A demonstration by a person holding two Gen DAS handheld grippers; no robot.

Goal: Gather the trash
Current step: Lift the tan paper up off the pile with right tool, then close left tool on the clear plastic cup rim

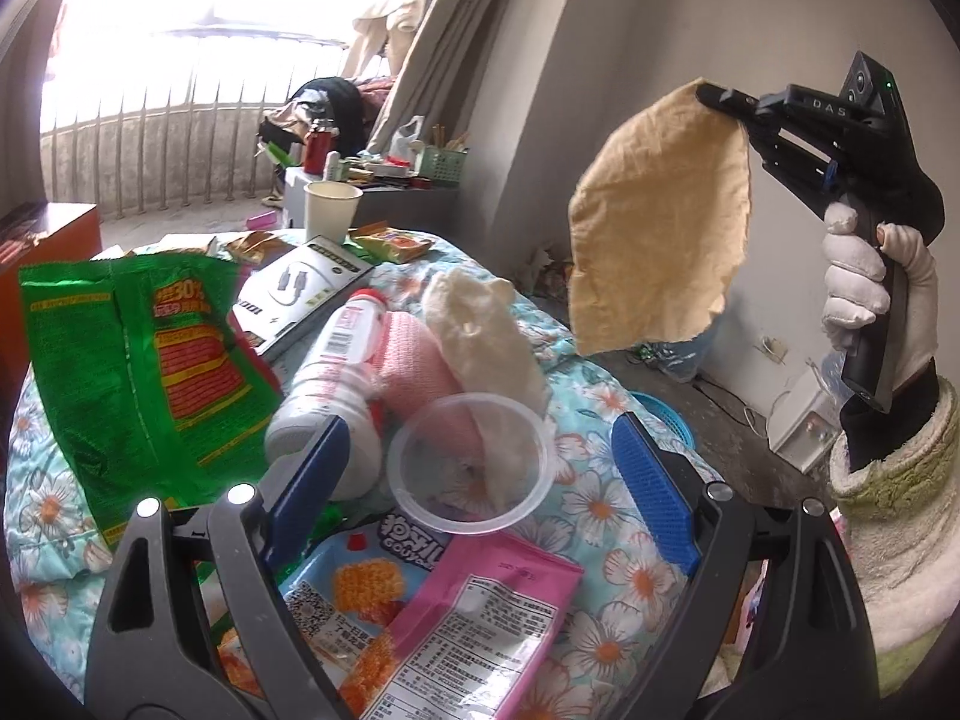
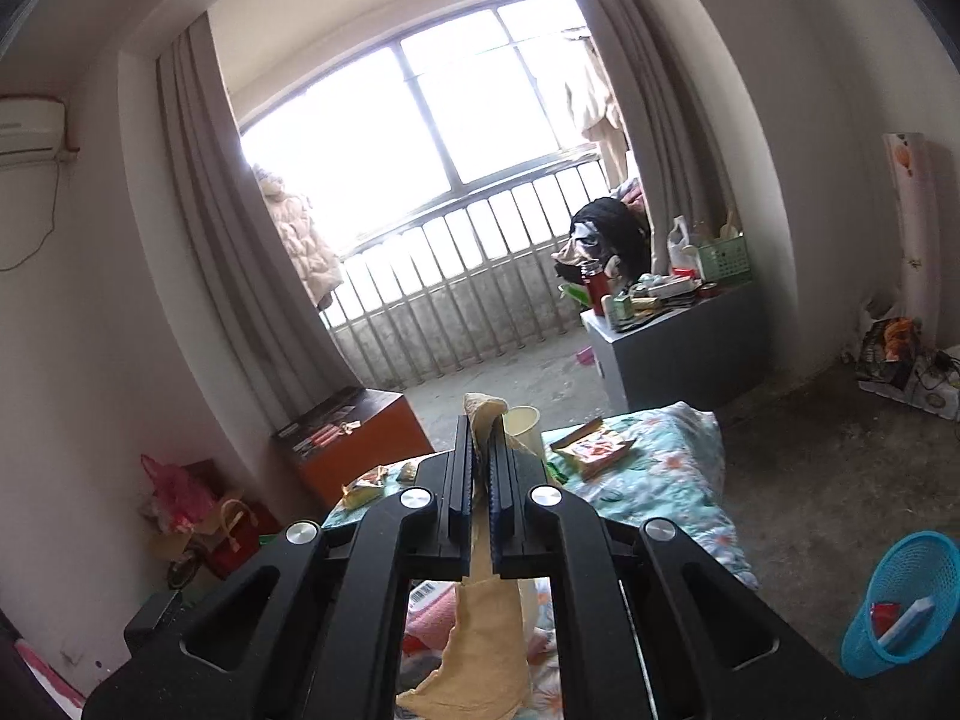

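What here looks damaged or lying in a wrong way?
The tan paper pinched by the right gripper has a torn, ragged lower edge. On the floral cloth, the white bottle lies on its side.

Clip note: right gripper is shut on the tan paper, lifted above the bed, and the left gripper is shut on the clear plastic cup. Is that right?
Not quite. The left gripper is open: in the left wrist view its blue pads stand apart on either side of the clear cup, not pressing it. The rest holds: the right gripper is shut on the tan paper, lifted above the bed.
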